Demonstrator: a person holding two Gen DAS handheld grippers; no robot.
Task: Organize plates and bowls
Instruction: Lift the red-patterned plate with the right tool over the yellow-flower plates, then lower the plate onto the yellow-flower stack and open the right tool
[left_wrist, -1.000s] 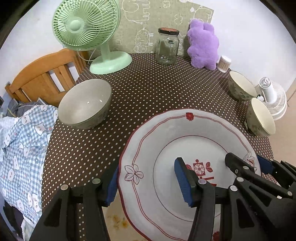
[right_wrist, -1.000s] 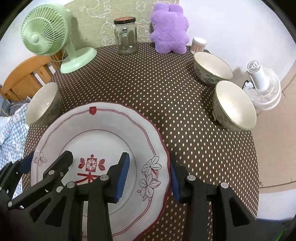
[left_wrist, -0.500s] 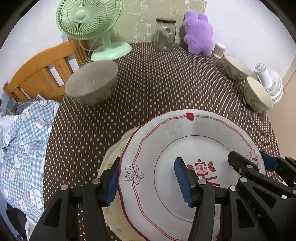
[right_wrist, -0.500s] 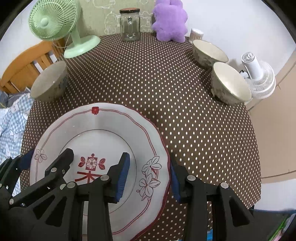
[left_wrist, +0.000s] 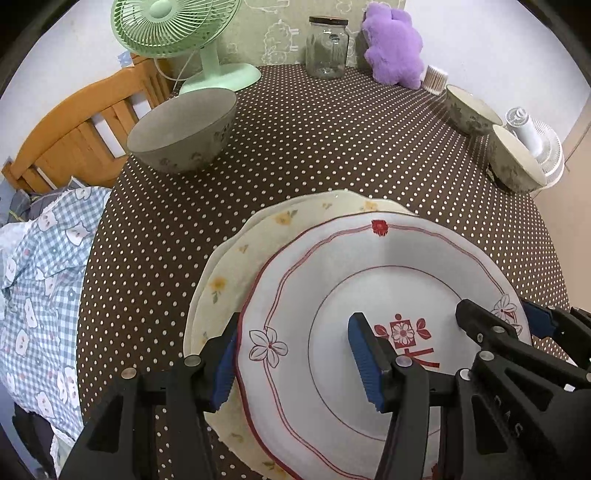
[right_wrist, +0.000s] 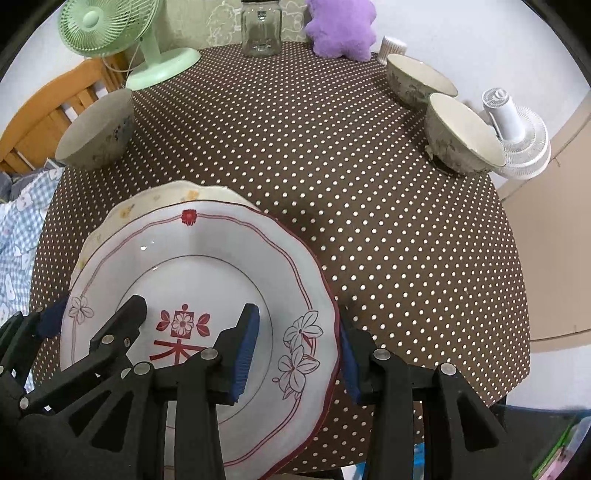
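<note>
A white plate with red trim (left_wrist: 369, 280) (right_wrist: 207, 258) hangs just above a cream plate with yellow flowers (left_wrist: 236, 258) (right_wrist: 155, 201) that lies on the dotted brown table (left_wrist: 314, 147). My left gripper (left_wrist: 295, 356) is shut on the white plate's left rim, one finger on top and one under the edge. My right gripper (right_wrist: 297, 349) is shut on the opposite rim in the same way. A grey bowl (left_wrist: 184, 136) (right_wrist: 96, 133) stands at the far left. Two cream bowls (right_wrist: 417, 79) (right_wrist: 461, 136) stand at the far right.
At the back of the table stand a green fan (left_wrist: 177, 29), a glass jar (left_wrist: 327, 48), a purple plush toy (left_wrist: 395, 48) and a swab pot (left_wrist: 436, 77). A white fan (right_wrist: 517, 129) sits off the right edge. A wooden chair (left_wrist: 74, 129) with checked cloth (left_wrist: 40, 280) is on the left.
Both grippers have carried the white plate down and back toward the table's near edge. The cream plate has come into view right beneath it.
</note>
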